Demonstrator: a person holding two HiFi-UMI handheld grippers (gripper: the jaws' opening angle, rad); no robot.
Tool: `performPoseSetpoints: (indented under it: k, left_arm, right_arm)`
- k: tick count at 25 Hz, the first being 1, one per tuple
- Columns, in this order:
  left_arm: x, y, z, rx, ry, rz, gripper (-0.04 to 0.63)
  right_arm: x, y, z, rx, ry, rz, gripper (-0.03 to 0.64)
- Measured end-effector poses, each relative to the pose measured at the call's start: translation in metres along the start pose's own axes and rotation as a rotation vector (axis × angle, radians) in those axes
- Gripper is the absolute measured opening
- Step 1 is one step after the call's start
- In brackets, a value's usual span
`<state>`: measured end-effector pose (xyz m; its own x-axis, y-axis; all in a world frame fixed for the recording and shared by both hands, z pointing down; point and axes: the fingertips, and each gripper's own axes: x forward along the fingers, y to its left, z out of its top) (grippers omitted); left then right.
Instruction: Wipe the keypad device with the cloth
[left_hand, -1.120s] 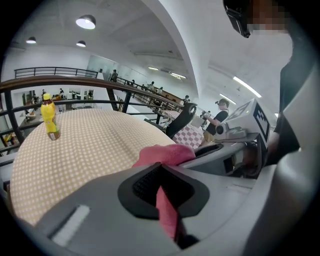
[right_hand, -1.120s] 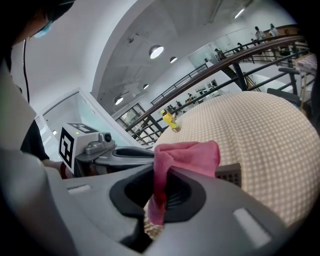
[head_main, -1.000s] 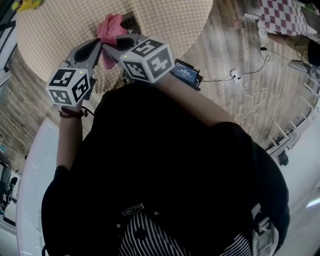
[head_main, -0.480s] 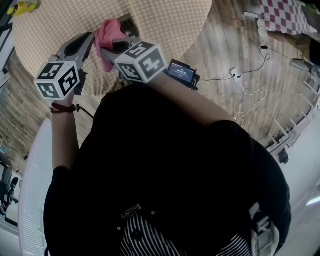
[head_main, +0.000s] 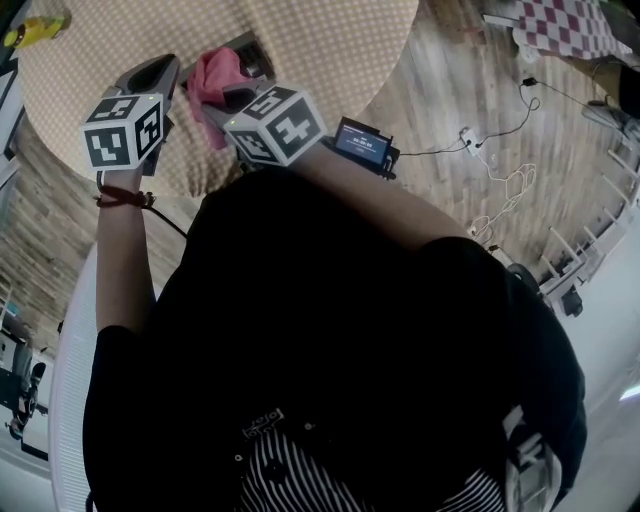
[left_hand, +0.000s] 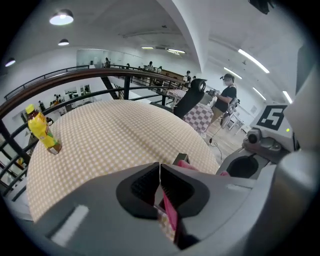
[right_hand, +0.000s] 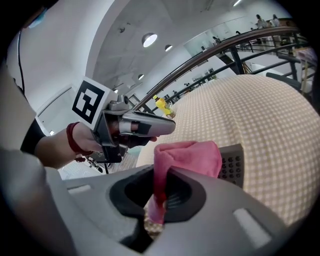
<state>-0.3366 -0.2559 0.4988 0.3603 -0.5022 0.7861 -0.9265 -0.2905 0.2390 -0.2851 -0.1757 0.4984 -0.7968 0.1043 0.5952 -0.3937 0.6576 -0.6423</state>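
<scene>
My right gripper (right_hand: 160, 192) is shut on a pink cloth (right_hand: 187, 156), which bunches above its jaws and hangs below them. In the head view the right gripper (head_main: 212, 98) holds the cloth (head_main: 212, 72) over the near part of the round table. The dark grey keypad device (right_hand: 231, 163) lies on the table just behind the cloth, mostly hidden by it; a corner shows as the keypad (head_main: 252, 46). My left gripper (head_main: 163, 64) is beside the cloth on its left, apart from it, jaws shut with nothing in them; it shows as the left gripper (left_hand: 159, 172).
The round table (head_main: 330, 40) has a beige checked cover. A yellow bottle (left_hand: 42, 131) stands near its far left edge. On the wooden floor to the right are a small screen device (head_main: 365, 143) and white cables (head_main: 500, 190). A person (left_hand: 227, 97) stands far off.
My left gripper has drawn away from the cloth, leftward and up the frame. The right gripper, still holding the cloth, has shifted slightly the same way.
</scene>
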Motion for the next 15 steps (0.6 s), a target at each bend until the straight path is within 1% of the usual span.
performPoseSetpoints:
  k: [4, 7, 10, 11, 14, 15]
  left_arm:
    - [0.017, -0.012, -0.011, 0.063, 0.076, -0.024, 0.003]
    - [0.030, -0.013, -0.021, 0.065, 0.113, -0.023, 0.008]
    - [0.042, -0.012, -0.033, 0.054, 0.143, -0.022, 0.015]
    - [0.045, -0.013, -0.037, 0.066, 0.156, -0.023, 0.015]
    - [0.052, -0.014, -0.044, 0.164, 0.194, -0.007, 0.015]
    - [0.054, -0.013, -0.044, 0.175, 0.195, -0.002, 0.014]
  right_arm:
    - [0.004, -0.008, -0.003, 0.008, 0.009, -0.009, 0.032]
    - [0.012, -0.016, -0.007, 0.008, 0.024, -0.016, 0.032]
    - [0.025, -0.029, -0.014, 0.003, 0.046, -0.046, 0.032]
    - [0.029, -0.033, -0.016, 0.007, 0.050, -0.056, 0.032]
    - [0.043, -0.043, -0.017, 0.023, 0.053, -0.084, 0.032]
    - [0.047, -0.045, -0.017, 0.027, 0.052, -0.095, 0.032]
